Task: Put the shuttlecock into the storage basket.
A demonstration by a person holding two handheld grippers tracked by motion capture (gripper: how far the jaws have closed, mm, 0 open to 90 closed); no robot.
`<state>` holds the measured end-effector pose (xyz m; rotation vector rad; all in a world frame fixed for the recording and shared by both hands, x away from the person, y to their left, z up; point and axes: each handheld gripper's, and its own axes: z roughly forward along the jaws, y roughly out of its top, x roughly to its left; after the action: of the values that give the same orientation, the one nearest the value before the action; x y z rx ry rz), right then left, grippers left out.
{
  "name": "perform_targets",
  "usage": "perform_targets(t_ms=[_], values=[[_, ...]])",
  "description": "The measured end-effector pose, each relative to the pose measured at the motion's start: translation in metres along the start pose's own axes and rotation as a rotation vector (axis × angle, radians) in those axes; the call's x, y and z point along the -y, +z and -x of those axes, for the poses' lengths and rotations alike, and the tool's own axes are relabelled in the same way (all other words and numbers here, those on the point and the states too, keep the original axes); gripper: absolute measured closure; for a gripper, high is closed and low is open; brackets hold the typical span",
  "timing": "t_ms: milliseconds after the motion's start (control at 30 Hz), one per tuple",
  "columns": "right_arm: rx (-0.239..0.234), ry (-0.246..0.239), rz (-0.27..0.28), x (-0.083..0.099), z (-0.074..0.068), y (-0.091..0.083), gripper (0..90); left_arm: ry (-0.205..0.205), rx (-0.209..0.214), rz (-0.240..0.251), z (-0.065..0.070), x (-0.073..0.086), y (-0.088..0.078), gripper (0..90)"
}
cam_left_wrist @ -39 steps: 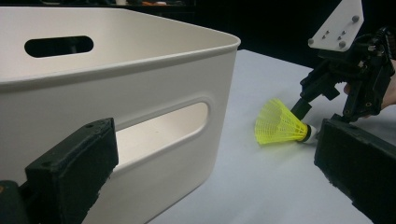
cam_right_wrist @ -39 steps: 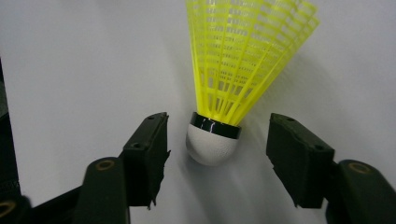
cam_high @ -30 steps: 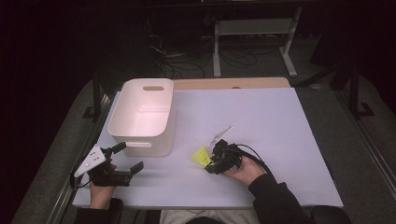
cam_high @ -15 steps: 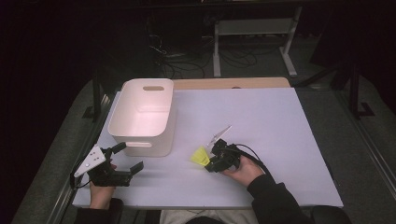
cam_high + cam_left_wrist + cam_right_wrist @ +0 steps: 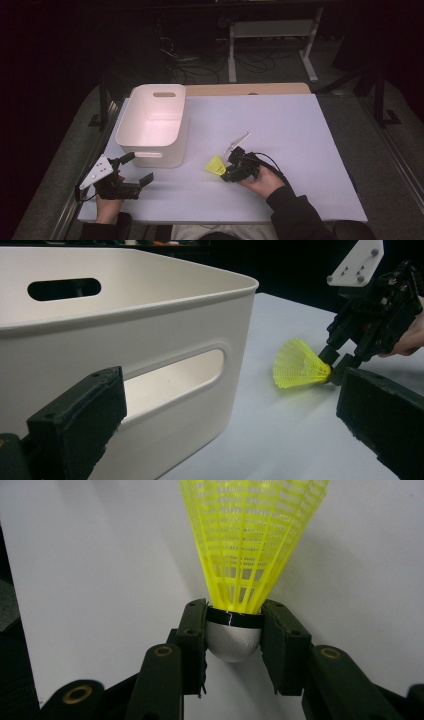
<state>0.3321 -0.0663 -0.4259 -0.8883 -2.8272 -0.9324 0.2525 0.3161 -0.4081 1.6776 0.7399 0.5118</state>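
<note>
One step looks done: the right gripper (image 5: pixel 226 169) has just been closing its jaws, and in the right gripper view they now pinch the white cork base of the yellow shuttlecock (image 5: pixel 239 570), pads pressed on either side of it. The shuttlecock lies low on the white table (image 5: pixel 300 130), a little in from its near edge and just right of the white plastic bin (image 5: pixel 152 122), its skirt pointing toward the bin. Lifting it and, by my guess, dropping it in the bin is what remains. The left gripper (image 5: pixel 137 169) rests near the table's near left corner, jaws spread with nothing between them, facing the bin's handle slot. Beyond the far edge the room is dark, with cables and a metal stand (image 5: pixel 272 30) on the floor
</note>
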Motion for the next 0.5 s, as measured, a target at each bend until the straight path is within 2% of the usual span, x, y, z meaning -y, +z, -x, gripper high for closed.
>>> perform_targets(t_ms=[500], values=[[-0.005, -0.023, 0.03, -0.007, -0.002, -0.02, 62.9, -0.002, -0.001, -0.011, -0.001, 0.0, 0.002, 0.0]])
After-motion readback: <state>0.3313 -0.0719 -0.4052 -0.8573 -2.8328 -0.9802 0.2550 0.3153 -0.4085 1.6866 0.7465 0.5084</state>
